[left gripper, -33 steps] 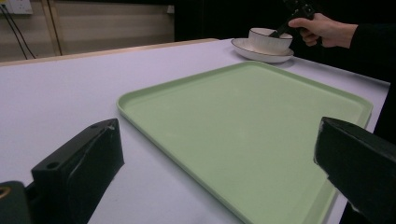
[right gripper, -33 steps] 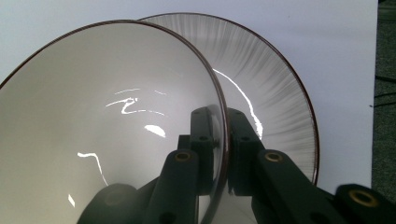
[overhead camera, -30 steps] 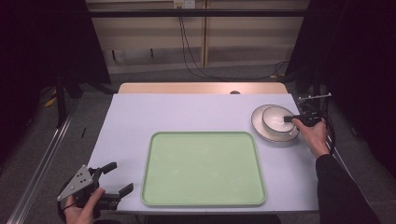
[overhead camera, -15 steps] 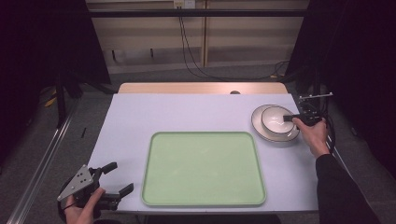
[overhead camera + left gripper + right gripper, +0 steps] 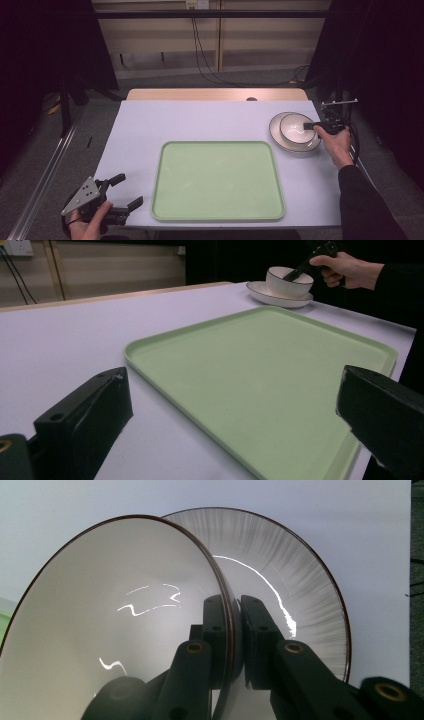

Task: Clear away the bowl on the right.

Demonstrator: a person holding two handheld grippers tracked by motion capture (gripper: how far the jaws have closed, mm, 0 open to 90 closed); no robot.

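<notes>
The right gripper [image 5: 311,125] is held at the far right of the table [image 5: 200,120], its jaws pinched together, the dark-sleeved forearm running back to the near edge. The left gripper [image 5: 126,191] hovers off the table's near left corner, jaws spread wide.

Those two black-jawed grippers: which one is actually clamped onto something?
The right gripper, pinching the white bowl's rim on the plate. The left gripper hangs open beside the green tray.

Dim room, dark vignetted edges, evenly lit table, glare streaks on glossy bowl [image 5: 115,625], sharp focus
</notes>
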